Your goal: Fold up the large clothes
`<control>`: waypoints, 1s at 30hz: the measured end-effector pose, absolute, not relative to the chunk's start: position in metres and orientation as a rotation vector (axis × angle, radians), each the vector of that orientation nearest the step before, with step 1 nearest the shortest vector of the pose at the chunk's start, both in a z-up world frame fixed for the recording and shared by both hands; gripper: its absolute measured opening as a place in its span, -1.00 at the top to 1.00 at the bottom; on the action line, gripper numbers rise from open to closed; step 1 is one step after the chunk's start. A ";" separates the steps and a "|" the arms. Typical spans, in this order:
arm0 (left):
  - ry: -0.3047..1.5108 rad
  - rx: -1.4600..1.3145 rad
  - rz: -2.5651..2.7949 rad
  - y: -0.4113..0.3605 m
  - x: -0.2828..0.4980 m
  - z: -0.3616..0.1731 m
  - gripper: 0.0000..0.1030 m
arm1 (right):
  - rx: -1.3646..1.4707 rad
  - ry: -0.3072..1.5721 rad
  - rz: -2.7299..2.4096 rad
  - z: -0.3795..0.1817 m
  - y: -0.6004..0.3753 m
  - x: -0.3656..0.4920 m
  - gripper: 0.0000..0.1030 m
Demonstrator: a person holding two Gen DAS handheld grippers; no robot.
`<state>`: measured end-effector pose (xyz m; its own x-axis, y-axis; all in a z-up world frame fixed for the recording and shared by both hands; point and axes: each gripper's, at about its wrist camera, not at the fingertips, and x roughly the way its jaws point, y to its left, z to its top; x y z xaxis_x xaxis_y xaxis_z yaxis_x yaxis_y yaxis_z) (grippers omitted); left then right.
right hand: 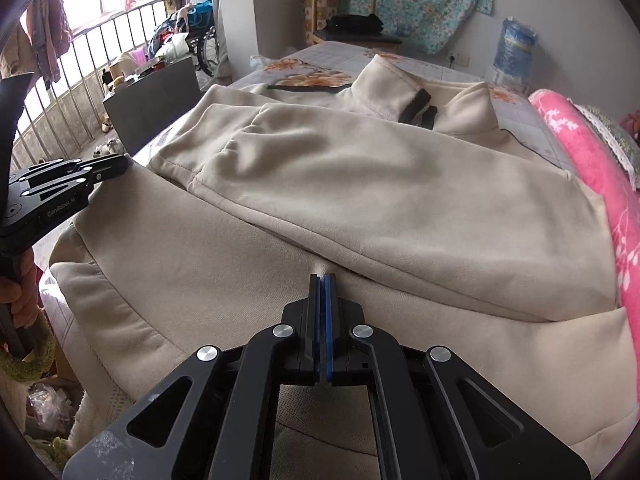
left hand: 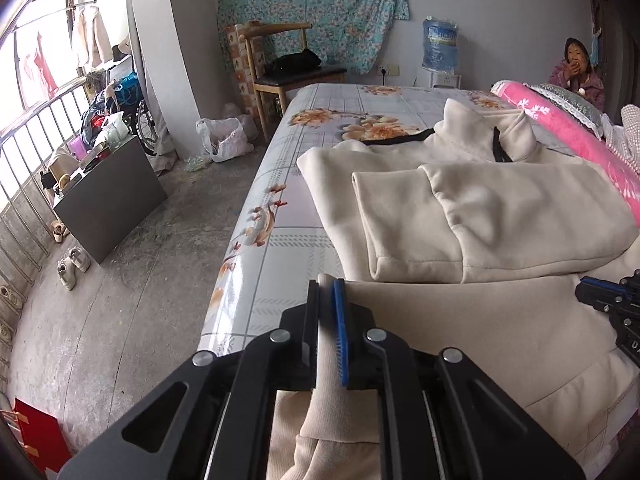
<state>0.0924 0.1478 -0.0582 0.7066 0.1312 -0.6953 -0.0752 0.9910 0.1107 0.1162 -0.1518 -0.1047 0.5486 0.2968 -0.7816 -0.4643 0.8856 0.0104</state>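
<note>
black left gripper [left hand: 327, 292] clamps the hem fold of the cream fleece jacket [left hand: 480, 208] at the floral bed's [left hand: 280, 184] edge; right gripper [right hand: 324, 284] is closed, empty, mid-hem; bare floor [left hand: 152, 280] lies beyond.

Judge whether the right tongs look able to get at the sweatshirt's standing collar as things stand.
Probably yes. The right tongs are shut with nothing seen between them, and only the flat folded cream sweatshirt lies between them and the collar; it is far up the bed, so a long reach.
</note>
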 end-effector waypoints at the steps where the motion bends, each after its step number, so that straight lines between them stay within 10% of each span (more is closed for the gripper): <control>1: 0.734 0.095 0.151 0.146 0.084 -0.048 0.81 | -0.194 0.886 0.459 -0.105 -0.153 0.117 1.00; 10: 0.774 0.128 -0.245 0.055 0.062 -0.053 0.80 | 0.002 0.945 0.508 -0.107 -0.173 0.130 0.99; 16: 0.875 0.165 -0.223 0.035 0.071 -0.086 0.80 | 0.116 0.893 0.428 -0.074 -0.239 0.118 0.64; 26: 0.930 0.147 -0.214 0.035 0.078 -0.084 0.80 | 0.166 0.956 0.132 -0.097 -0.358 0.122 0.92; 30: 1.015 0.093 -0.213 0.037 0.089 -0.074 0.75 | 0.203 0.899 0.128 -0.071 -0.363 0.117 0.06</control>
